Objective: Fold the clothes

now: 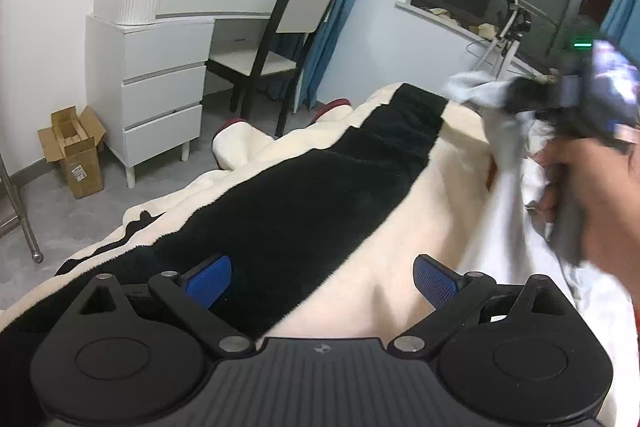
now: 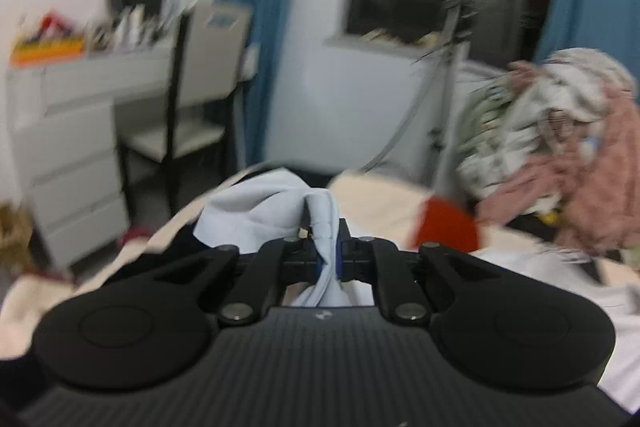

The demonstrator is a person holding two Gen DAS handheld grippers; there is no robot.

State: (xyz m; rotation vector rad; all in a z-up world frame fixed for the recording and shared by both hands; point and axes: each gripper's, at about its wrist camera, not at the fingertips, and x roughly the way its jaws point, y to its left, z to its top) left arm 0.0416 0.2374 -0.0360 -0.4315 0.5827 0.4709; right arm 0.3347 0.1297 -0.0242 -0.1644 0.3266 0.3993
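A: What is lying nearest the left wrist camera?

B: The left gripper (image 1: 322, 281) is hovering over the cream-and-black fleece blanket (image 1: 304, 183), its blue pads (image 1: 210, 283) spread wide apart and gripping nothing.

A: And farther right?

B: A hand (image 1: 596, 195) is holding the right gripper (image 1: 520, 95), with the pale blue garment (image 1: 508, 163) hanging from it onto the blanket.

A: What is the right wrist view showing?

B: The right gripper (image 2: 327, 254) is clenching a bunched fold of the pale blue garment (image 2: 256, 219) between its closed fingers. A pile of clothes (image 2: 560, 131) is sitting at the far right. That view is blurred.
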